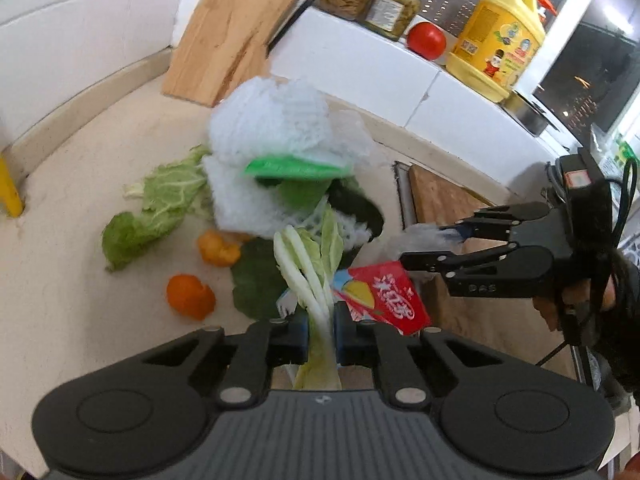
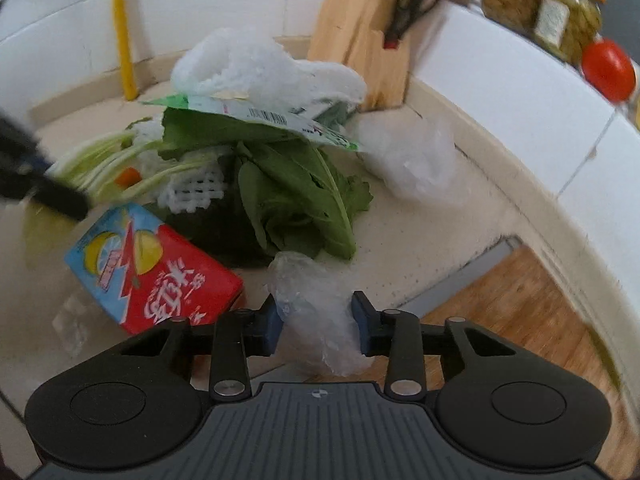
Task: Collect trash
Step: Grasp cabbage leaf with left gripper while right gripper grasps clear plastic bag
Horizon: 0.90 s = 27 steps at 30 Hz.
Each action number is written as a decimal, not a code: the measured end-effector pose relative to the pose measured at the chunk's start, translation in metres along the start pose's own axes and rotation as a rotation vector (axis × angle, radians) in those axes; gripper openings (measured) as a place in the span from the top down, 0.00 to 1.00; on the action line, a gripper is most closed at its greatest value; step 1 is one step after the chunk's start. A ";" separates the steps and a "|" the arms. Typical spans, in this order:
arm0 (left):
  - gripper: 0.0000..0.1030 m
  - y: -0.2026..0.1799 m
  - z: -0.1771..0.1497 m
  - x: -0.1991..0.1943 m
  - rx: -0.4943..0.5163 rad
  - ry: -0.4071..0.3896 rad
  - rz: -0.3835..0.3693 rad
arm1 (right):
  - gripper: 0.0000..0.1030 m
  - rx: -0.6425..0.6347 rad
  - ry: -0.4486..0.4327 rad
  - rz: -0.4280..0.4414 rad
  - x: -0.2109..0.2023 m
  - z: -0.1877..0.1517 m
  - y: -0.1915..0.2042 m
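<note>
The left gripper [image 1: 321, 334] is clamping its jaws tight on a cabbage stalk [image 1: 310, 280], whose long axis is running straight out ahead toward the trash pile [image 1: 276, 168] on the desk [image 1: 60, 280]. The right gripper [image 2: 317, 322] is pinching a crumpled plastic wrap [image 2: 316, 300], jaws part closed on it, just beside the red drink carton [image 2: 160, 272].

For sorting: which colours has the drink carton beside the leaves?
Red and light blue, with yellow lemons; drink carton shows best in right wrist view.
</note>
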<state>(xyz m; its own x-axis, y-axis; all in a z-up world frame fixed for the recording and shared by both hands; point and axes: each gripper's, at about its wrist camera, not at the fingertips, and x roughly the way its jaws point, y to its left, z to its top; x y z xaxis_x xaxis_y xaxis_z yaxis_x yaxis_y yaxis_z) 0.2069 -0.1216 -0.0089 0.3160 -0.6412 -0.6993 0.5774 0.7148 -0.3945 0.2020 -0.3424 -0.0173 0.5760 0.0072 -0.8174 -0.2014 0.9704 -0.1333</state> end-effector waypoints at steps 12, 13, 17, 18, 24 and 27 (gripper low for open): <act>0.70 0.006 -0.019 0.001 -0.073 -0.066 0.050 | 0.25 0.142 0.017 0.032 -0.001 -0.006 -0.003; 0.63 0.008 -0.020 0.003 -0.081 -0.068 0.059 | 0.24 0.120 0.015 0.011 -0.002 -0.008 0.002; 0.60 0.010 -0.027 0.012 -0.085 -0.062 0.080 | 0.27 0.108 0.025 -0.027 0.001 -0.012 0.008; 0.60 0.011 -0.028 0.014 -0.092 -0.067 0.075 | 0.32 0.110 0.023 -0.045 0.000 -0.013 0.009; 0.85 0.021 -0.028 0.015 -0.189 -0.087 -0.005 | 0.68 0.211 0.036 -0.035 -0.010 -0.012 -0.007; 0.95 0.014 -0.033 -0.005 -0.146 -0.132 0.050 | 0.72 0.295 0.026 -0.009 -0.017 -0.016 -0.014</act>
<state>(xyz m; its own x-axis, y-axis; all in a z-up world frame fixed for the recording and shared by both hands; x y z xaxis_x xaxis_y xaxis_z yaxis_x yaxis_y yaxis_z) 0.1882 -0.0991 -0.0302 0.4432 -0.6279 -0.6397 0.4465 0.7735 -0.4498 0.1827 -0.3599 -0.0107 0.5555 -0.0044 -0.8315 0.0453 0.9987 0.0250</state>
